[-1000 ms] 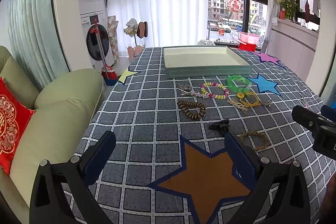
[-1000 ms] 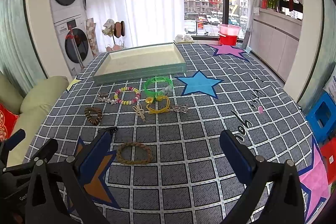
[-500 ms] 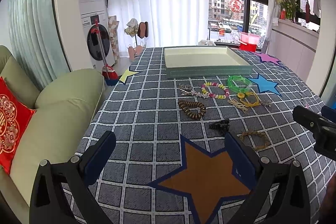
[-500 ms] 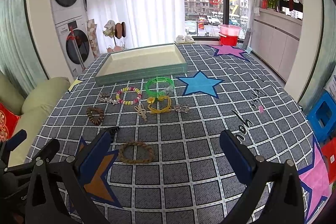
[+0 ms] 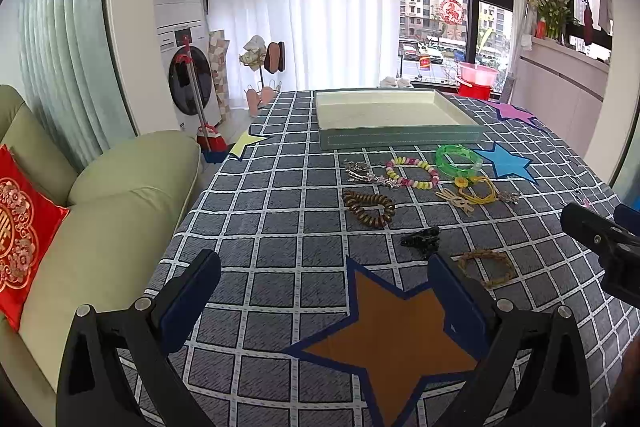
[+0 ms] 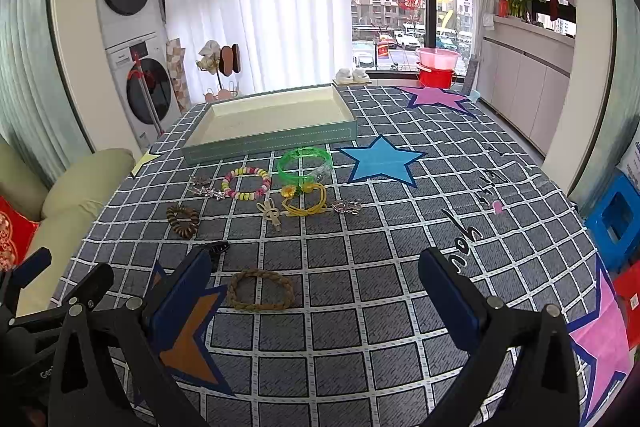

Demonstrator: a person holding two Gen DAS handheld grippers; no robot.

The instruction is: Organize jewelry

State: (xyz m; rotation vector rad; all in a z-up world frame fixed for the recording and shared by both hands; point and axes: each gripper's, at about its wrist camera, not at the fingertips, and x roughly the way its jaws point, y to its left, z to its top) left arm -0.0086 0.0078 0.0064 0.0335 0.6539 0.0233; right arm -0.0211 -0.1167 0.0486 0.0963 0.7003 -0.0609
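Note:
A shallow green tray (image 5: 400,139) (image 6: 272,143) with a cream floor stands empty at the table's far side. Several jewelry pieces lie in front of it: a green bangle (image 6: 304,163), a pastel bead bracelet (image 6: 245,183), a yellow cord with a flower (image 6: 304,201), a brown bead bracelet (image 5: 368,207), a black hair clip (image 5: 421,239) and a braided tan ring (image 6: 261,289). My left gripper (image 5: 324,293) is open and empty over the orange star. My right gripper (image 6: 316,289) is open and empty, the braided ring just inside its left finger.
The table (image 6: 400,227) has a grey checked cloth with star patches. A green sofa (image 5: 108,211) with a red cushion sits at the left. Blue and red stools (image 6: 616,219) stand at the right. The right gripper shows at the right edge of the left wrist view (image 5: 600,239).
The right gripper has edged slightly forward toward the braided ring. The left gripper has barely moved. No jewelry has moved.

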